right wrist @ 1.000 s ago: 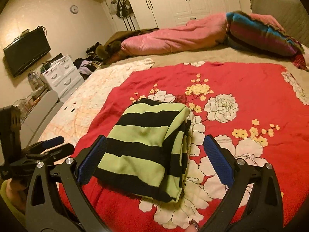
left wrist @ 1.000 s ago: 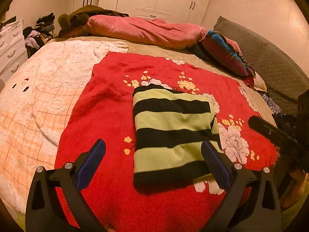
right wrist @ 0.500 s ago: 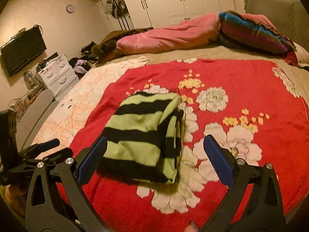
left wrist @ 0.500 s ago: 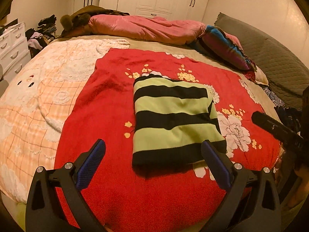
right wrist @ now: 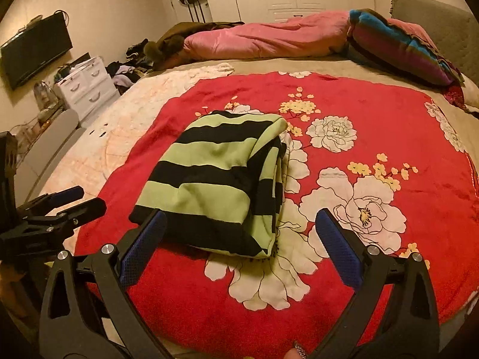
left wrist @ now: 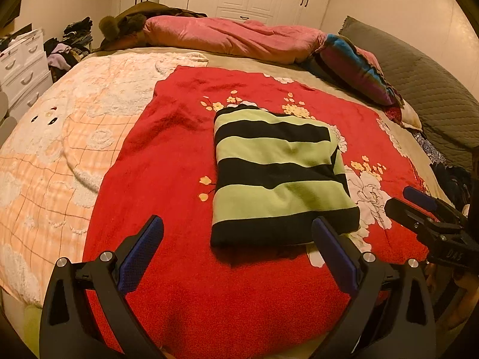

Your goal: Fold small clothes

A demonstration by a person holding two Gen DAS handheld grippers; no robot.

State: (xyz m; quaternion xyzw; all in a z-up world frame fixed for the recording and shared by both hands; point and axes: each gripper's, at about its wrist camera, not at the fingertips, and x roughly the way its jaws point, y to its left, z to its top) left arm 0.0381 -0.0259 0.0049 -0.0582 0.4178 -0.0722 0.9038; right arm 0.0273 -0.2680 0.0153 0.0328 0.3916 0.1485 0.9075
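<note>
A folded green-and-black striped garment point(left wrist: 278, 176) lies flat on a red floral blanket point(left wrist: 167, 155); it also shows in the right wrist view point(right wrist: 218, 179). My left gripper point(left wrist: 238, 249) is open and empty, held back from the garment's near edge. My right gripper point(right wrist: 239, 246) is open and empty, just before the garment's near right corner. The right gripper shows at the right edge of the left wrist view point(left wrist: 431, 221), and the left gripper at the left edge of the right wrist view point(right wrist: 51, 212).
A peach patterned blanket point(left wrist: 54, 137) lies left of the red one. A pink duvet point(left wrist: 233, 39) and a striped pillow point(left wrist: 356, 65) lie at the bed's far side. A white drawer unit point(right wrist: 86, 86) and clothes piles stand beyond the bed.
Both grippers have drawn back from the folded garment toward the bed's near edge. Both stay open; the garment has not moved.
</note>
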